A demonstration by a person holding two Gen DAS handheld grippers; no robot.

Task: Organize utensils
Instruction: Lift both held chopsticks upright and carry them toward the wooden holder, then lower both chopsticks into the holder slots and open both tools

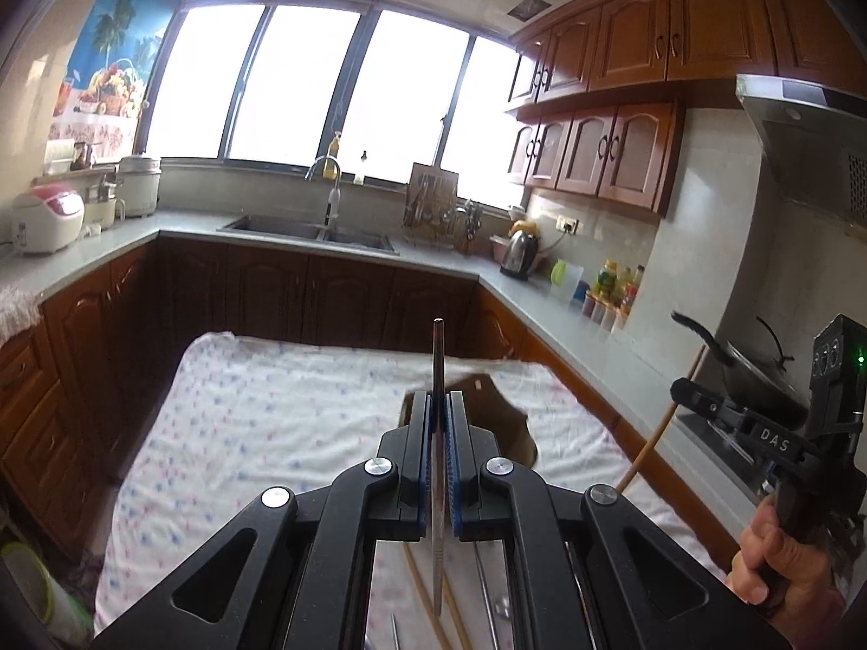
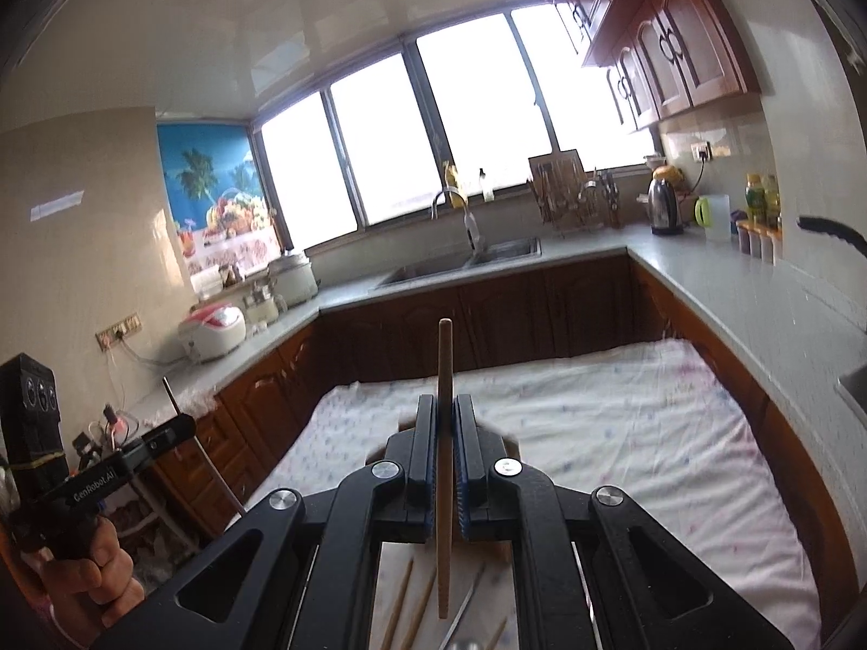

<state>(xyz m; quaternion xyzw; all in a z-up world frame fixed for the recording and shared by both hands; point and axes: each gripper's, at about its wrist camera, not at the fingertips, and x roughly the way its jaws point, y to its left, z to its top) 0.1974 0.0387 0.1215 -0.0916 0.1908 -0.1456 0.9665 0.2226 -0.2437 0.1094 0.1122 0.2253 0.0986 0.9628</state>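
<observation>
- Two grippers are raised above a table (image 1: 260, 406) draped in a white dotted cloth, each looking toward the sink (image 1: 314, 230) under the windows.
- Left gripper (image 1: 438, 406): its fingers point forward and slightly up, clamped tight on one thin metal chopstick (image 1: 438, 357). The stick stands nearly upright between the blue pads, its tip above the fingertips and its lower end hanging below them.
- Right gripper (image 2: 445, 406): same forward pose, pinched on one wooden chopstick (image 2: 445, 357), also close to upright, running from above the fingertips down past the linkage.
- From the left wrist view, the right gripper sits off to the right, gripped by a bare hand (image 1: 780, 563), with its wooden stick slanting down to the table.
- From the right wrist view, the left gripper sits low on the left, held by the other hand (image 2: 92, 569), its metal stick slanting.
- On the cloth below the right gripper lie about four loose wooden chopsticks (image 2: 398, 601) and one metal utensil (image 2: 466, 606); the exact count is hard to tell behind the linkage.
- One brown container (image 1: 504, 411) stands on the cloth just beyond the left fingertips, partly hidden and blurred.
</observation>
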